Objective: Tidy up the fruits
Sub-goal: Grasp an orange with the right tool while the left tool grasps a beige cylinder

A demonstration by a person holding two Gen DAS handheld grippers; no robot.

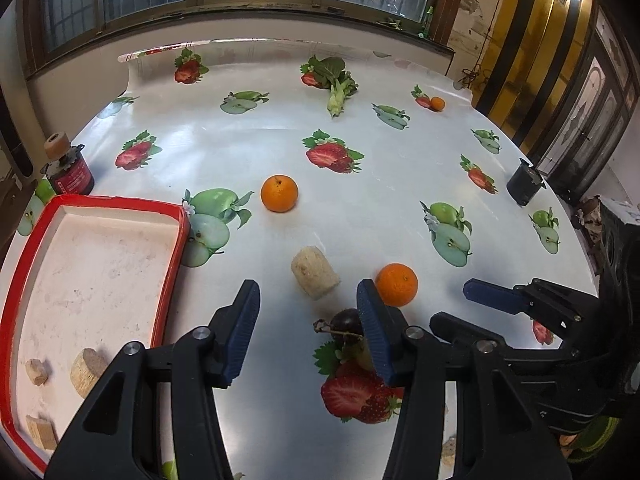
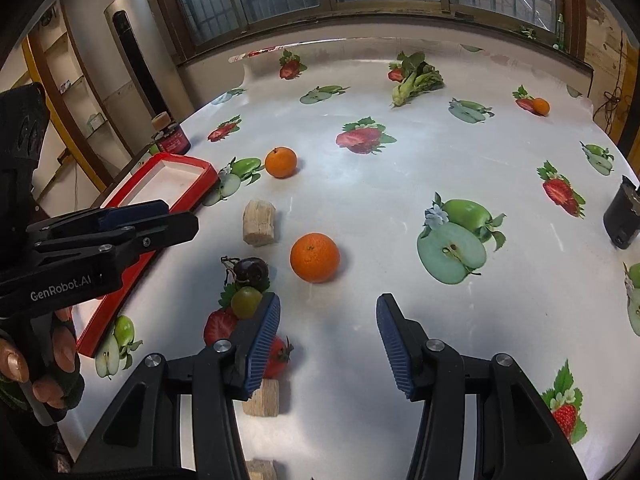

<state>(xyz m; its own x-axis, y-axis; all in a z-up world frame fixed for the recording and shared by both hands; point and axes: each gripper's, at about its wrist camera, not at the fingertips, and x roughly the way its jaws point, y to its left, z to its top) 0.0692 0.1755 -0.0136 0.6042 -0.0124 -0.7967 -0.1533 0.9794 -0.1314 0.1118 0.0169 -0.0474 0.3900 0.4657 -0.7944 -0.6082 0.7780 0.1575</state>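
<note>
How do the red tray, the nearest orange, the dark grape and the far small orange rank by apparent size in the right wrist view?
1. red tray
2. nearest orange
3. dark grape
4. far small orange, though its distance from the camera shrinks it.

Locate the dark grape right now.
In the right wrist view the dark grape lies left of centre on the tablecloth, touching the green grape, left of the nearest orange.
</note>
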